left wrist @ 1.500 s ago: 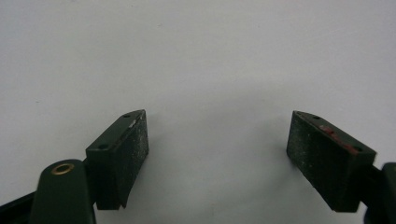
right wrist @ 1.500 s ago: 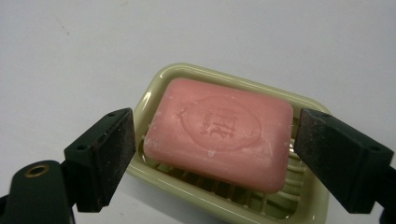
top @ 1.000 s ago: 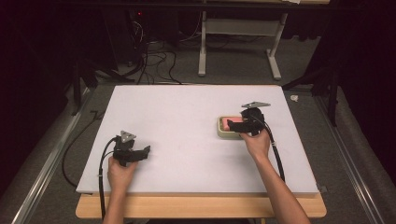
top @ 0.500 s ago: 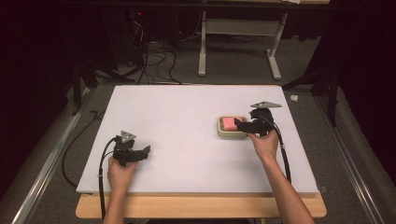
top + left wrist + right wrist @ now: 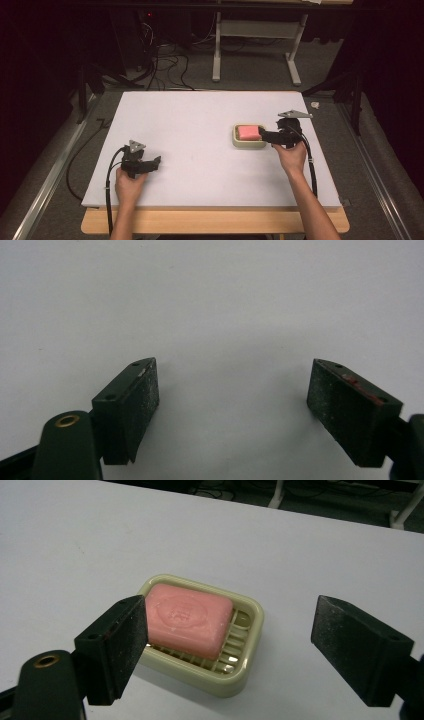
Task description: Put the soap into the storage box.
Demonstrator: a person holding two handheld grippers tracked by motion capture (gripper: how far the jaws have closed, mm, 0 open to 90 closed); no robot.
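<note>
1. The left tool (image 5: 156,162) is rested low on the bare white tabletop (image 5: 190,130), near its front left corner. Its jaws are spread wide with nothing between them, as the left gripper view confirms; it is judged to be parked clear of the work area.
2. The pink soap bar (image 5: 248,132) is seated flat in the cream soap dish (image 5: 249,144), right of the tabletop's centre. In the right gripper view, the bar (image 5: 187,617) lies toward one end of the ribbed dish (image 5: 252,625), so that drainage slots are exposed beside it.
3. The right tool (image 5: 264,135) is held just beside the dish's right side. Its jaws are released and empty, pointed at the bar, a stance suited either to a fresh grasp or to a retreat.
</note>
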